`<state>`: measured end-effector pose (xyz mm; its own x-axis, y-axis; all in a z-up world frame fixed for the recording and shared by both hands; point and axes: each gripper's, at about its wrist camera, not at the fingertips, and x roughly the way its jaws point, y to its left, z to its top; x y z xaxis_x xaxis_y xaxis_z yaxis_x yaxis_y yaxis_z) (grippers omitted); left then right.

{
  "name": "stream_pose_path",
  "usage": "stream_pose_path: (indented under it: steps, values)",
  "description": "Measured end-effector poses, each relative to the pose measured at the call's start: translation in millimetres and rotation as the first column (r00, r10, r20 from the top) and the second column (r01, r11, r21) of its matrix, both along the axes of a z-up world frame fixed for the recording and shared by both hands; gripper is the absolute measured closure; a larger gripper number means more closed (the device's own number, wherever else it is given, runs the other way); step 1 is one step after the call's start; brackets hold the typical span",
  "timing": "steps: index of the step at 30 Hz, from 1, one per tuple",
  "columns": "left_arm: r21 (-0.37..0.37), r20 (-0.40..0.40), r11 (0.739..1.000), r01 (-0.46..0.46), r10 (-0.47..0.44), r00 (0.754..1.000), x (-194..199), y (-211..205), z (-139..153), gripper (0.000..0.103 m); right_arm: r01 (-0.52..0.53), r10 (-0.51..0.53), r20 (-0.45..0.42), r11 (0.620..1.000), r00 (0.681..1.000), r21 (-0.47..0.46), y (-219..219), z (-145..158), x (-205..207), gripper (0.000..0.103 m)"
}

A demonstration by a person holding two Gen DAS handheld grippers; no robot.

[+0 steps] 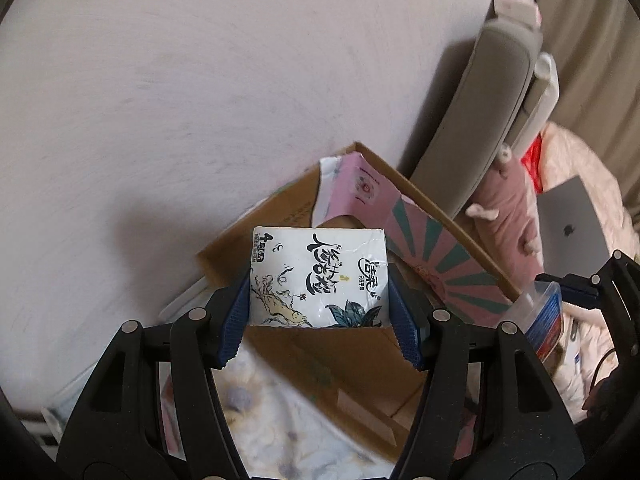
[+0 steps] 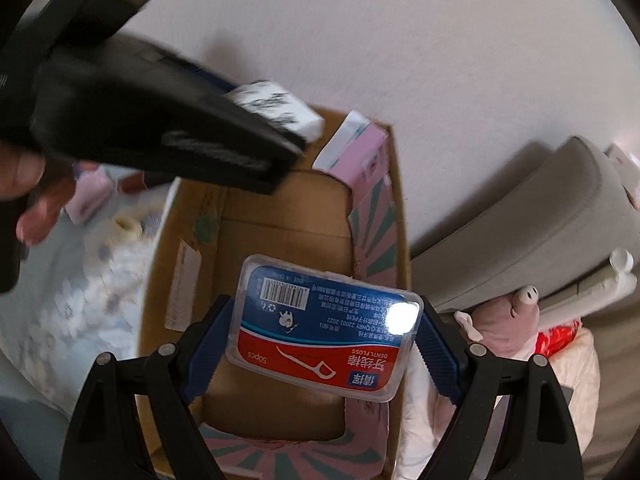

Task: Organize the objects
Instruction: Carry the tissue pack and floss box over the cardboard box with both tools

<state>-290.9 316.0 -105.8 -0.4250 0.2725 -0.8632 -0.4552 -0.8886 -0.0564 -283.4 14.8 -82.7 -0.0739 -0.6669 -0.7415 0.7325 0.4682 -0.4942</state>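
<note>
1. Tissue pack (image 1: pixel 318 278): your left gripper (image 1: pixel 319 300) has its jaws clamped on the two short sides of this white printed pack, blue pads pressed flat against the wrapper. It hangs above the near wall of the open cardboard box (image 1: pixel 320 360)

2. Handling, as judged: the pack looks light and soft, with a creased film wrapper that could slip. Its sides appear to yield a little under the pads, so hold the present side grip at mid-height and avoid squeezing harder

3. Dental floss case (image 2: pixel 324 326): your right gripper (image 2: pixel 320 344) holds this clear plastic case, jaws closed on its two short ends. It sits tilted above the box interior, label facing the camera

4. Handling, as judged: the case looks rigid, smooth and glossy, hence prone to sliding or twisting between the pads. It is light; the lid seam is not visible, so I cannot tell whether it could pop open

5. Box contents: a pink-and-teal carton (image 2: pixel 370 200) lines the far and right walls; the brown floor between is bare and would take both items

6. Risk: the left gripper crosses the right wrist view close above the box rim, so the two tools could collide
</note>
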Motion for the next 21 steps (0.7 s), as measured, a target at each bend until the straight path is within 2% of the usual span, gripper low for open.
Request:
stream_pose_path:
  steps: [9,15,21]
  values:
    - [-0.121,0.091,0.987,0.109,-0.099,0.991,-19,36,-48,0.044,-0.096,0.108,-0.086,0.985,0.990,0.142,-16,-42,0,0.019]
    - [-0.194,0.149,0.965,0.176,-0.149,0.978,-26,48,-72,0.044,-0.135,0.151,-0.083,0.976,0.985,0.172,-14,-55,-5,0.019]
    - [-0.240,0.146,0.950,0.201,-0.169,0.975,-29,57,-80,0.044,-0.159,0.175,-0.078,0.972,0.982,0.171,-9,-55,-6,0.019]
